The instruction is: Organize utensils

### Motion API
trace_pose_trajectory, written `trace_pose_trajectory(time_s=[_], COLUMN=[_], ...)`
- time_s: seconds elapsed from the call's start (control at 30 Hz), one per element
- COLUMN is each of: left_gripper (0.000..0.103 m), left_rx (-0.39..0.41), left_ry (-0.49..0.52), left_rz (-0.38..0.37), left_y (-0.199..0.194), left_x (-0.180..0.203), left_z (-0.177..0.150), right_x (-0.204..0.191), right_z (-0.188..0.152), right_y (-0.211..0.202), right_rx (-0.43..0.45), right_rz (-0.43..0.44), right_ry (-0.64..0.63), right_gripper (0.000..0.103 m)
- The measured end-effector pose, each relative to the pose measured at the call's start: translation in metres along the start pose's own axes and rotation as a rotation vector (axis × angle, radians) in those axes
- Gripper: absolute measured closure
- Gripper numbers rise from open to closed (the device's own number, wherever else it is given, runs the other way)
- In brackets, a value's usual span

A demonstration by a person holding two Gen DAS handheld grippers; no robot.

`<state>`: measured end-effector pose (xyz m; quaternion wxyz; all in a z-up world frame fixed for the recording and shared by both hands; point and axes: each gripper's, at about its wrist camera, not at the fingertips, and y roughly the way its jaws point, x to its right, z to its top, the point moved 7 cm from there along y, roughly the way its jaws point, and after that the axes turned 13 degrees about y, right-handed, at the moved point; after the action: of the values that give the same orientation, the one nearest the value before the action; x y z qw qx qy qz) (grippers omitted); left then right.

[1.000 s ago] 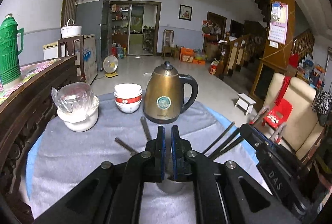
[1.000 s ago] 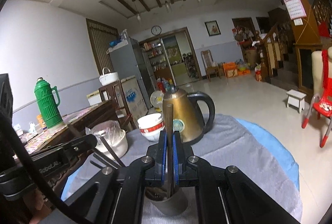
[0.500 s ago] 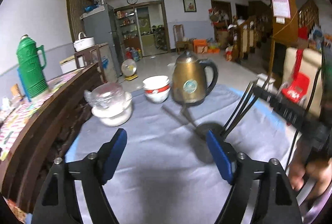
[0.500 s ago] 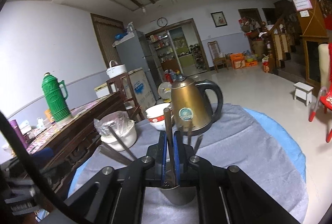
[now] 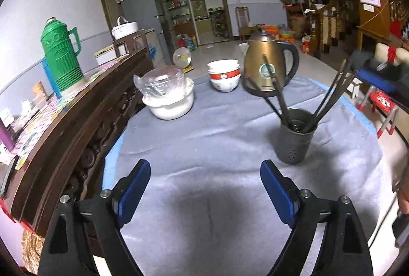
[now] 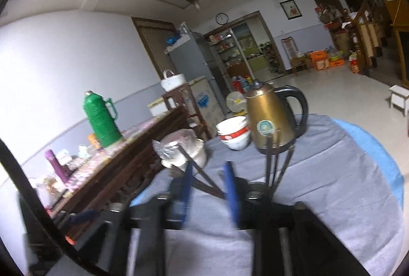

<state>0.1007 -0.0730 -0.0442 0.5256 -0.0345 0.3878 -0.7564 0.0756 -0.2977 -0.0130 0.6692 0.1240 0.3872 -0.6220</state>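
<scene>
A dark grey perforated utensil holder stands upright on the grey cloth and holds several dark chopsticks that fan out to both sides. My left gripper is open and empty, pulled back from the holder, which sits ahead to its right. My right gripper is open with nothing between its blue pads, just above the holder; chopstick ends rise in front of it. The holder itself is hidden in the right wrist view. The right gripper shows blurred at the left wrist view's right edge.
A gold electric kettle, stacked white and red bowls and a white pot with a plastic-wrapped lid stand at the table's far side. A dark wooden cabinet with a green thermos runs along the left.
My left gripper opened wide and drew back from the holder. My right gripper let go of the chopstick it held, opened, and lifted; that chopstick now stands in the holder.
</scene>
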Motion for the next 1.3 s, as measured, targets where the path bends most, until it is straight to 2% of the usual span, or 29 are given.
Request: trace_pose_trajectory(time_s=[0.03, 0.07, 0.13, 0.3, 0.87, 1.07, 1.3], left_gripper=[0.015, 0.015, 0.014, 0.014, 0.013, 0.013, 0.013], left_rx=[-0.009, -0.015, -0.019, -0.029, -0.043, -0.042, -0.054], left_ry=[-0.002, -0.005, -0.012, -0.027, -0.033, -0.048, -0.06], left_rz=[0.006, 0.008, 0.017, 0.014, 0.035, 0.041, 0.061], left_y=[0.001, 0.002, 0.003, 0.005, 0.007, 0.006, 0.007], left_x=[-0.001, -0.003, -0.006, -0.008, -0.01, -0.013, -0.017], left_z=[-0.002, -0.002, -0.004, -0.007, -0.01, -0.01, -0.012], right_x=[-0.002, -0.003, -0.008, -0.007, -0.019, -0.024, -0.012], right_z=[0.0, 0.002, 0.004, 0.001, -0.02, -0.026, -0.035], right_y=[-0.005, -0.013, -0.024, -0.042, -0.064, -0.066, -0.064], right_rx=[0.018, 0.055, 0.097, 0.129, 0.134, 0.137, 0.109], right_rz=[0.026, 0.051, 0.06, 0.039, -0.09, -0.167, -0.279], right_ry=[0.013, 0.02, 0.011, 0.01, -0.117, -0.166, -0.199], right_gripper=[0.03, 0.028, 0.029, 0.029, 0.029, 0.029, 0.029])
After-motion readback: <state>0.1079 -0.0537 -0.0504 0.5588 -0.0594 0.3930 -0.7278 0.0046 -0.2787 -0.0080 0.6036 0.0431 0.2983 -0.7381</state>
